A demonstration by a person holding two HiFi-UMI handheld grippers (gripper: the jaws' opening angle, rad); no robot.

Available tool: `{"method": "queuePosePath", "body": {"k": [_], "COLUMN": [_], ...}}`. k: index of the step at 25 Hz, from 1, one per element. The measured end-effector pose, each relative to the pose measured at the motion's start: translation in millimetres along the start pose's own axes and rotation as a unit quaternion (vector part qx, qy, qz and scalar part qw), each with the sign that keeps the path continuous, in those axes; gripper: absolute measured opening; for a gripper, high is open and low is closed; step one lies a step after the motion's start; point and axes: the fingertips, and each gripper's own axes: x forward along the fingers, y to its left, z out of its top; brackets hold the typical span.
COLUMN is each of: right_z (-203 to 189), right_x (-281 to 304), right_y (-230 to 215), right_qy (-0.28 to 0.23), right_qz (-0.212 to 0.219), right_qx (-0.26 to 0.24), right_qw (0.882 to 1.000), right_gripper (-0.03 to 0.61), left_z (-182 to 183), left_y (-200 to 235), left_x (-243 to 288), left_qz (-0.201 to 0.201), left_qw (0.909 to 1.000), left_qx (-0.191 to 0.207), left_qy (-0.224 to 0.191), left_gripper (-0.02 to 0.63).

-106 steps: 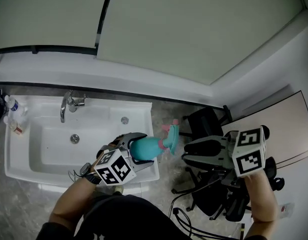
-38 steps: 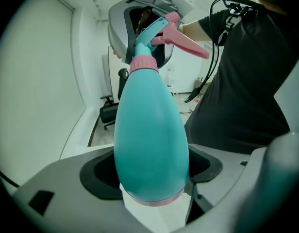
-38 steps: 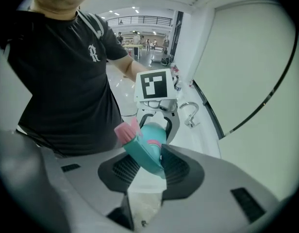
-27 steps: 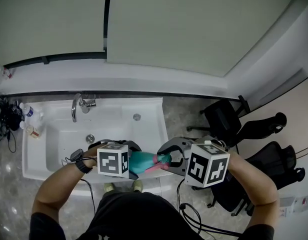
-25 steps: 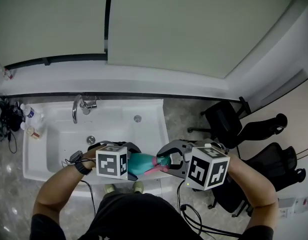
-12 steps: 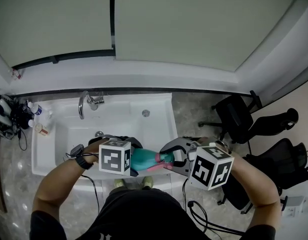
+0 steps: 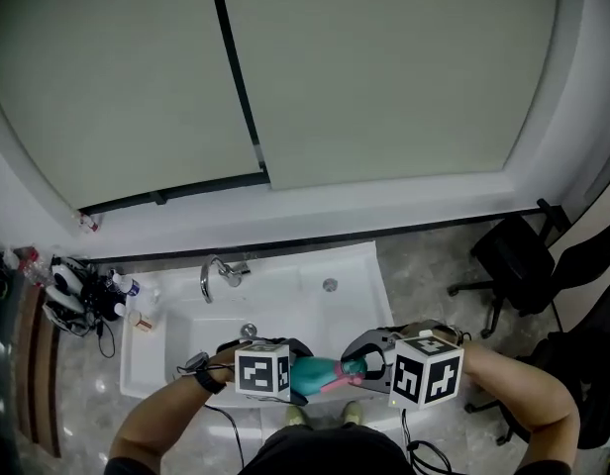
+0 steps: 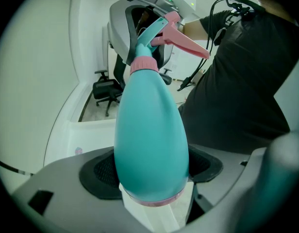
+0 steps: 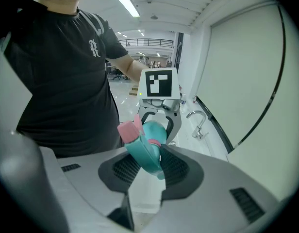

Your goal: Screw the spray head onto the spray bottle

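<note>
**Desk:** What have your tongs got hold of?

**Me:** My left gripper is clamped round the wide lower end of the teal spray bottle. Its jaws are parted only as far as the body's width, with a pad pressed to each side. The bottle lies roughly level between my two hands, neck toward the right one.

**Desk:** And the right?

**Me:** My right gripper is partly open around the spray head, and both pads bear on its teal stem. The head sits on the bottle's neck above a pink collar, with the pink trigger sticking out sideways. I can't tell how far it is threaded on.

**Desk:** Where is all that over the surface?

**Me:** From the head view, the bottle is held in the air at the front right rim of a white sink. The faucet is at the back of the sink. A few small bottles stand on the ledge to the sink's left. The floor is grey and marbled, and a black office chair stands to the right. Pale green panels fill the wall behind.
</note>
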Motion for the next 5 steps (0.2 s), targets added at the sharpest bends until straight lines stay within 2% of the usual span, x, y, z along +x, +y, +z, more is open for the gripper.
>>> {"method": "queuePosePath", "body": {"k": [5], "right_z": [-28], "right_x": [-6], "right_y": [8], "right_qy": [-0.013], "right_qz": [0.01], "right_qx": [-0.015], "right_qw": [1.0], "right_gripper": [0.121], "left_z": [15], "left_y": [5], "left_x": [23], "left_qz": [0.005], "left_qw": [0.9998], "left_qx": [-0.019], "left_qy": [0.009], "left_gripper": [0.385]}}
